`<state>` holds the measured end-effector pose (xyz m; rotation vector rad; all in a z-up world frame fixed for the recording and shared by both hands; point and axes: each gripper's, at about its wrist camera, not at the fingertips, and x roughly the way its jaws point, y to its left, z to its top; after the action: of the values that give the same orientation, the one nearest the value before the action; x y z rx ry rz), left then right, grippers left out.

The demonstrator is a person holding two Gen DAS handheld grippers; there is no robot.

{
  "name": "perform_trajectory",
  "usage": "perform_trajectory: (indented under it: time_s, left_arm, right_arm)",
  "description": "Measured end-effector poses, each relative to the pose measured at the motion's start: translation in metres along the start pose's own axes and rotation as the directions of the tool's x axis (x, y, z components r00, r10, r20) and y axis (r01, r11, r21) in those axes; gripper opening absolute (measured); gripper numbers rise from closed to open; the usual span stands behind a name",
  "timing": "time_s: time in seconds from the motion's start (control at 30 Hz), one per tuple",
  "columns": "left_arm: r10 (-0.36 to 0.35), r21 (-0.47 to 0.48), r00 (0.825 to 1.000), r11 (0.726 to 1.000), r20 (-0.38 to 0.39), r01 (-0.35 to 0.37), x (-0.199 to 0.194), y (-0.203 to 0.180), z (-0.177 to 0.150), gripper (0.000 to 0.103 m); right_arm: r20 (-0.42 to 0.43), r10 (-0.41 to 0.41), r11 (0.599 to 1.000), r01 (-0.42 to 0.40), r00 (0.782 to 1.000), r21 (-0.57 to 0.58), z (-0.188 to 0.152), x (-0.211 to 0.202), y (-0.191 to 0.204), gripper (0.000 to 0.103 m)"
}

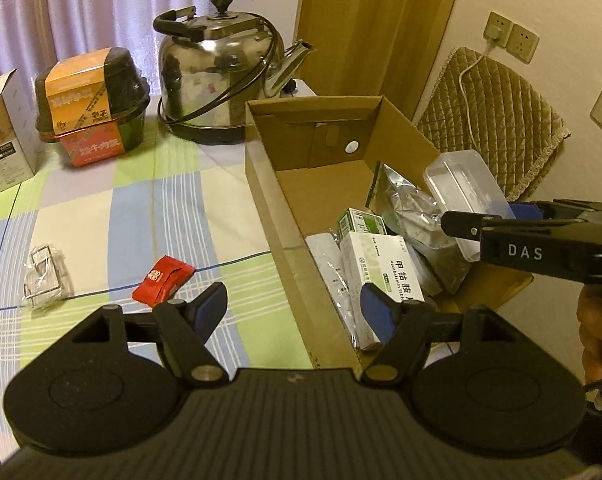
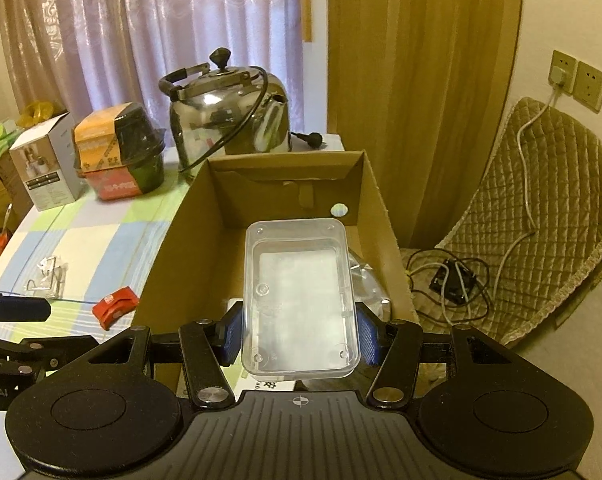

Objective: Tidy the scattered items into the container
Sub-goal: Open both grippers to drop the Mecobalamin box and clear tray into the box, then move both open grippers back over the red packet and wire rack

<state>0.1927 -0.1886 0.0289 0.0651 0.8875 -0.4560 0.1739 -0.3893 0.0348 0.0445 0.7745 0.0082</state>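
Right gripper [image 2: 299,334]: jaws clamped on the long sides of a clear plastic box [image 2: 299,298], held above the open cardboard box [image 2: 165,264], which sits directly ahead of and below those jaws. Left gripper [image 1: 293,308]: jaws wide, nothing between them, hovering at the near left wall of the cardboard box; one blue pad over the checked cloth on the desk [image 1: 101,208], the other over the box interior. Already inside the box, just ahead of the left jaws: a white medicine carton [image 1: 381,264], a green-and-white carton [image 1: 361,220] behind it, a silver foil pouch [image 1: 405,200], and a white wrapped item [image 1: 325,256] along the left wall. Still out on the cloth, ahead-left of the left jaws: a red packet [image 1: 163,280] close by, and a clear bag with a wire hook [image 1: 45,276] further left. Steel kettle [image 1: 221,76] and stacked food bowls [image 1: 93,104] stand well beyond.
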Motion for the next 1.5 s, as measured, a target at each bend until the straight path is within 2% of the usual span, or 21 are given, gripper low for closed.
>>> perform_trajectory:
  time_s: [0.1,0.13,0.17,0.2,0.23,0.67,1.0,1.5]
  left_arm:
    - [0.001,-0.004,1.0,1.0,-0.002,-0.001,-0.002,0.004,0.001,0.07]
    - [0.001,-0.005,1.0,1.0,-0.003,-0.001,-0.002,0.006,0.0,0.07]
    - [0.003,-0.005,1.0,1.0,-0.005,-0.003,-0.003,0.007,0.0,0.07]
    - [0.006,-0.004,1.0,1.0,-0.006,-0.006,-0.003,0.008,0.0,0.07]
    - [0.008,-0.005,1.0,1.0,-0.007,-0.008,-0.004,0.01,0.0,0.07]
    - [0.033,-0.026,0.999,0.999,-0.018,-0.033,-0.013,0.03,-0.011,0.071]
    - [0.104,-0.065,0.994,0.992,-0.036,-0.106,-0.034,0.072,-0.046,0.075]
    - [0.184,-0.14,0.983,0.973,-0.012,-0.183,-0.068,0.131,-0.065,0.078]
  right_arm:
    - [0.008,0.002,1.0,-0.002,1.0,-0.003,0.002,0.003,0.003,0.059]
    - [0.007,0.0,1.0,0.0,1.0,-0.009,0.002,0.005,0.004,0.062]
    - [0.0,0.0,1.0,0.0,1.0,-0.014,0.002,0.007,0.005,0.073]
    - [0.001,-0.009,1.0,0.009,1.0,-0.013,0.002,0.009,0.005,0.1]
    - [0.025,-0.017,1.0,0.017,1.0,-0.008,0.0,0.007,0.005,0.103]
    - [0.03,0.008,1.0,-0.008,1.0,0.009,-0.01,-0.004,0.011,0.103]
    - [0.049,0.039,0.999,-0.038,0.998,-0.008,-0.008,-0.018,0.029,0.103]
    - [0.082,0.165,0.979,-0.153,0.983,-0.138,0.013,-0.029,0.125,0.103]
